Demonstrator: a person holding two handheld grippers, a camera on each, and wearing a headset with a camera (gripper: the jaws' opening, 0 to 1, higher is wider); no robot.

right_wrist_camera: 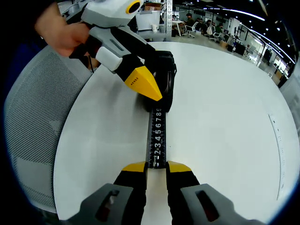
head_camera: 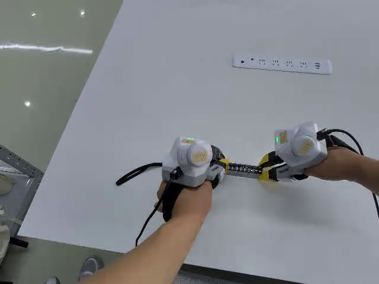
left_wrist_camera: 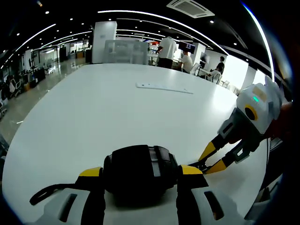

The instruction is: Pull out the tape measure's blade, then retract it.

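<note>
Item: tape measure, black case (right_wrist_camera: 164,65), taken as the landmark for this entry; it rested on the white table (head_camera: 177,71).
Blade: blade (right_wrist_camera: 156,136) ran out of the case mouth in a straight line, low over the table, with a short run of printed digits on show.
Left gripper: left gripper (left_wrist_camera: 140,171) was clamped across the case, one yellow-tipped jaw on each flank, with no gap to either side.
Right gripper: right gripper (right_wrist_camera: 156,167) stood near the case on the blade side, its jaws narrow and pinched onto the blade's free end.
Strap: black strap (head_camera: 133,173) trailed on the table on the side of the case away from the blade.
Power strip: power strip (head_camera: 282,63) lay well apart from the case, toward the far side of the table, and clear of the work.
Step in hand: judged to be the pull-out, at an early stage, as little blade was out and both holds were set.
Progress: extension looked partly done; retraction was not yet begun.
Next move, requirement: it appeared to call for the right gripper to draw straight away from the case along the blade's own line while the left pinned the case.
Risk: a sideways pull would likely kink the blade or slip the pinch, and a sudden release would let it snap back.
</note>
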